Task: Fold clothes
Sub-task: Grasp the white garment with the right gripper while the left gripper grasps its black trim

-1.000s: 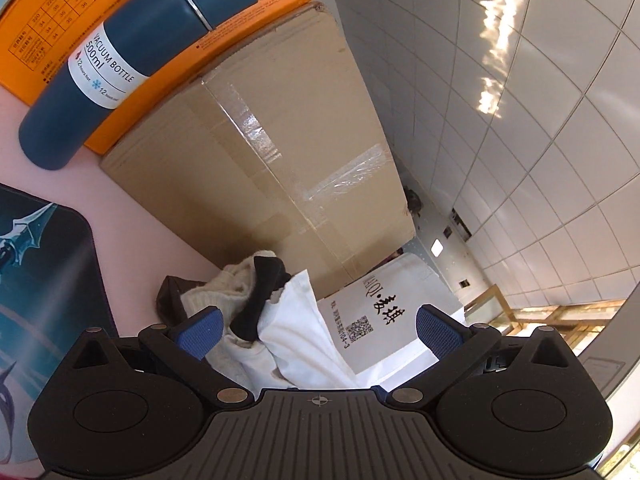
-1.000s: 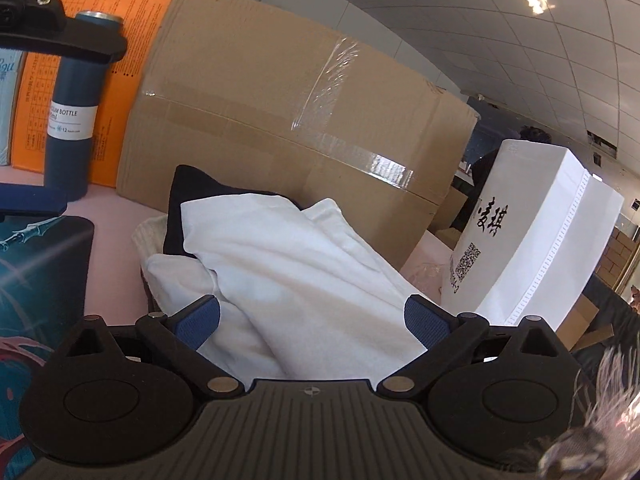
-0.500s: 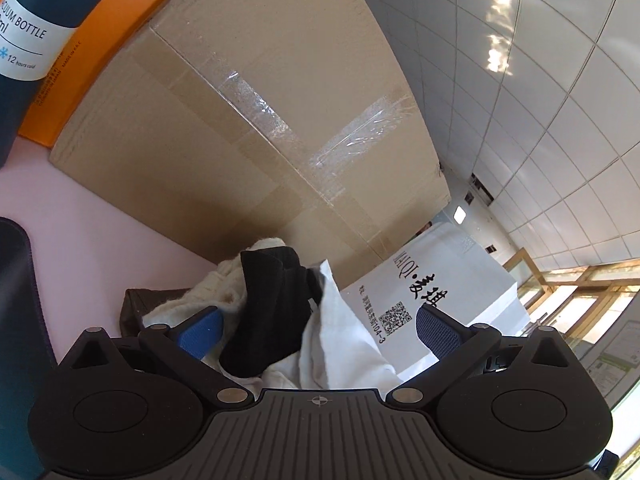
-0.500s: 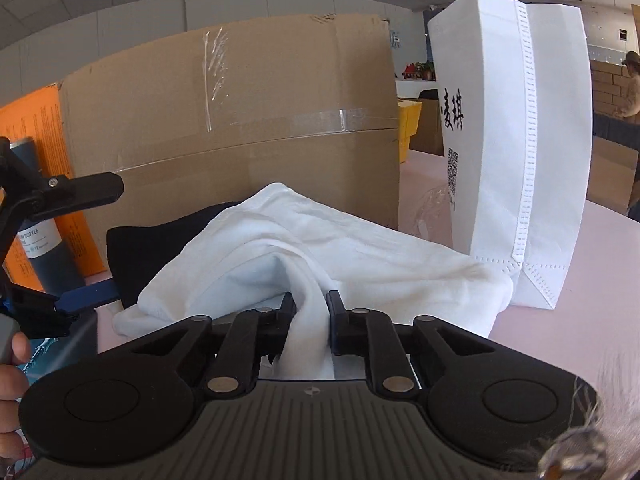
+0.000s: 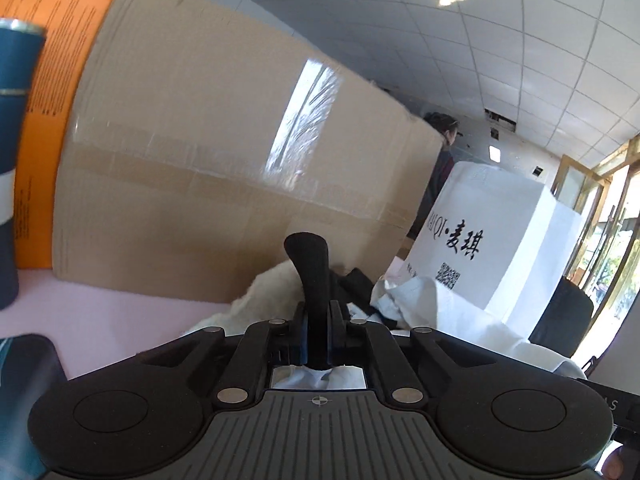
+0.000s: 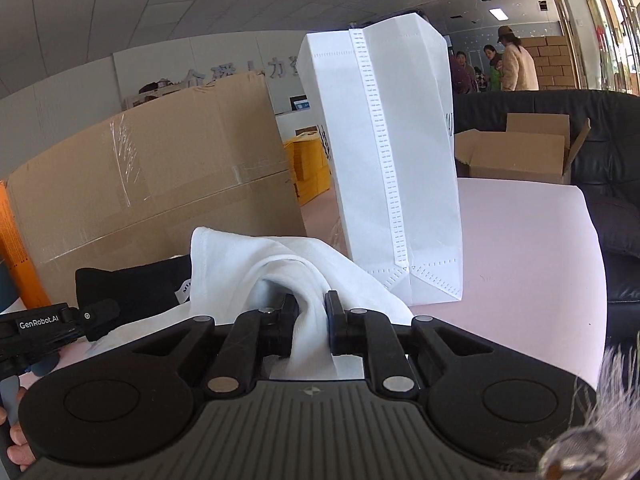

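Note:
A heap of clothes lies on the pink table point(image 5: 120, 312) in front of a taped cardboard box point(image 5: 220, 200). In the left wrist view my left gripper point(image 5: 316, 320) is shut on a black garment point(image 5: 308, 272), a strip of which sticks up between the fingers. A cream fuzzy garment point(image 5: 272, 296) and a white garment point(image 5: 432, 304) lie just beyond. In the right wrist view my right gripper point(image 6: 310, 320) is shut on a fold of the white garment point(image 6: 248, 264). The black garment point(image 6: 136, 288) lies to its left, beside the left gripper point(image 6: 60, 324).
A tall white bag point(image 6: 384, 160) stands on the table point(image 6: 520, 260) right of the clothes. A blue vacuum bottle point(image 5: 12, 160), an orange box point(image 5: 52, 60) and a dark mat point(image 5: 24, 360) are at the left. An open carton point(image 6: 516, 152), a black sofa point(image 6: 612, 160) and people point(image 6: 508, 64) are behind.
My left gripper has shut on the black garment, after standing open over the heap. My right gripper shut on the white garment earlier and has swung right with it.

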